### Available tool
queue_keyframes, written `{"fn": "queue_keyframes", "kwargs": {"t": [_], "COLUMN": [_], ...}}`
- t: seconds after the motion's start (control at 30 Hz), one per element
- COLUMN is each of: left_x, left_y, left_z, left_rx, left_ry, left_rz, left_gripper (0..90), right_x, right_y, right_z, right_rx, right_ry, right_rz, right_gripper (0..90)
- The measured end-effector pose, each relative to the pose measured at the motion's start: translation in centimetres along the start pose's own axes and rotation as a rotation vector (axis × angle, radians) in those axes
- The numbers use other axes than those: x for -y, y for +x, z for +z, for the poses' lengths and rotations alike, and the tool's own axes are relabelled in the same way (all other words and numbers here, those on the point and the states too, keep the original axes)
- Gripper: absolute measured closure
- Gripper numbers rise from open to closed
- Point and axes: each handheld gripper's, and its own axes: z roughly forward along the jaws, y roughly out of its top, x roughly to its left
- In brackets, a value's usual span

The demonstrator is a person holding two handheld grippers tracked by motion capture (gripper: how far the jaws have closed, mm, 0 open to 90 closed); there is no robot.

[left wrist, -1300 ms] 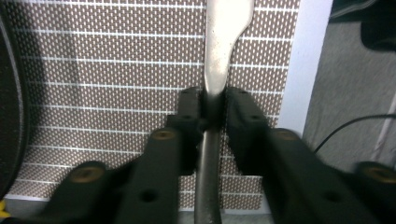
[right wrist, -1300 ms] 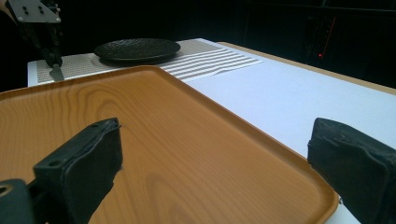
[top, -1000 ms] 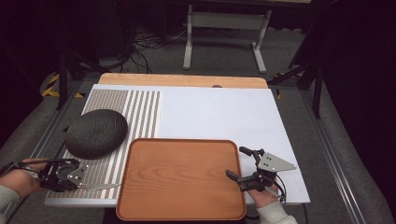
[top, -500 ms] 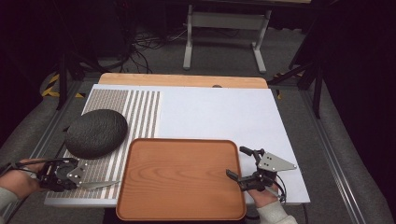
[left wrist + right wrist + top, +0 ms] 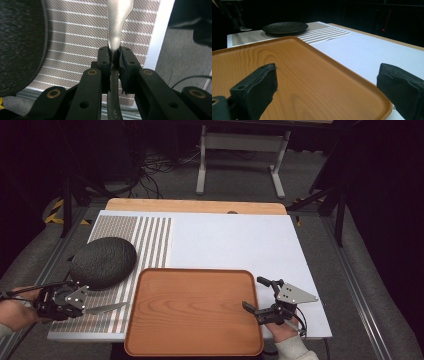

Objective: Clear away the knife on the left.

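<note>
**Here: knife clamped over the striped mat, wooden tray bare**

Now the left hand-held gripper (image 5: 75, 301) sits at the near left corner of the table (image 5: 240, 245), its jaws drawn in tight on a silver table knife (image 5: 102, 308). In the left gripper view the pads press on the knife's narrow neck from both sides, the handle running back between the jaws and the blade (image 5: 119, 15) reaching ahead above the striped placemat (image 5: 82, 50). From the high view the blade points toward the tray, its tip just beside the tray's left rim, over the mat; whether it touches the mat cannot be told.

The brown wooden tray (image 5: 150, 340) lies at the near middle of the table, its left edge overlapping the striped placemat (image 5: 150, 235). Nothing lies in it: its grained floor is bare from rim to rim in the high view and in the right gripper view.

The dark, rough-surfaced plate (image 5: 104, 261) rests on the placemat, just beyond the left hand-held gripper and close to the tray's far left corner. It, too, carries nothing.

The right hand-held gripper (image 5: 260, 297) waits at the tray's right rim with its jaws spread wide and nothing between them; one pad stands over the tray floor, the other beyond the rim over the white table cover (image 5: 367, 55).
</note>
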Motion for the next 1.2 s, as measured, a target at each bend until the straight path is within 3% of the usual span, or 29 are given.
{"fn": "queue_keyframes", "kwargs": {"t": [0.07,0.17,0.23,0.5,0.73,1.0,1.07,1.2], "left_x": [-0.2,-0.4,-0.8,-2.0,-3.2,-4.2,-4.7,-5.2], "left_y": [0.0,0.0,-0.2,-0.2,-0.5,-0.7,-0.7,-0.8], "left_z": [-0.5,-1.0,-1.7,-3.1,-3.8,-4.1,-4.0,-4.0], "left_rx": [-0.003,-0.001,0.011,0.038,0.072,0.074,0.095,0.104], "left_ry": [-0.021,-0.051,-0.093,-0.153,-0.217,-0.287,-0.317,-0.332], "left_rz": [-0.048,-0.084,-0.129,-0.206,-0.243,-0.284,-0.327,-0.368], "left_gripper": [80.1,80.1,80.1,80.2,80.1,80.2,80.1,80.2], "right_x": [0.0,0.0,0.0,-0.1,-0.1,-0.1,-0.1,-0.1], "right_y": [0.0,0.0,0.0,0.0,0.0,-0.1,-0.1,-0.1], "right_z": [0.0,-0.1,-0.1,-0.2,-0.2,-0.2,-0.2,-0.2], "right_rx": [-0.001,-0.001,0.0,-0.001,-0.002,-0.003,-0.004,-0.003], "right_ry": [-0.002,-0.003,-0.007,-0.009,-0.008,-0.01,-0.009,-0.009], "right_rz": [0.001,0.0,0.002,0.004,0.003,0.003,0.002,0.002], "right_gripper": [3.6,3.6,3.6,3.6,3.5,3.6,3.5,3.6]}}
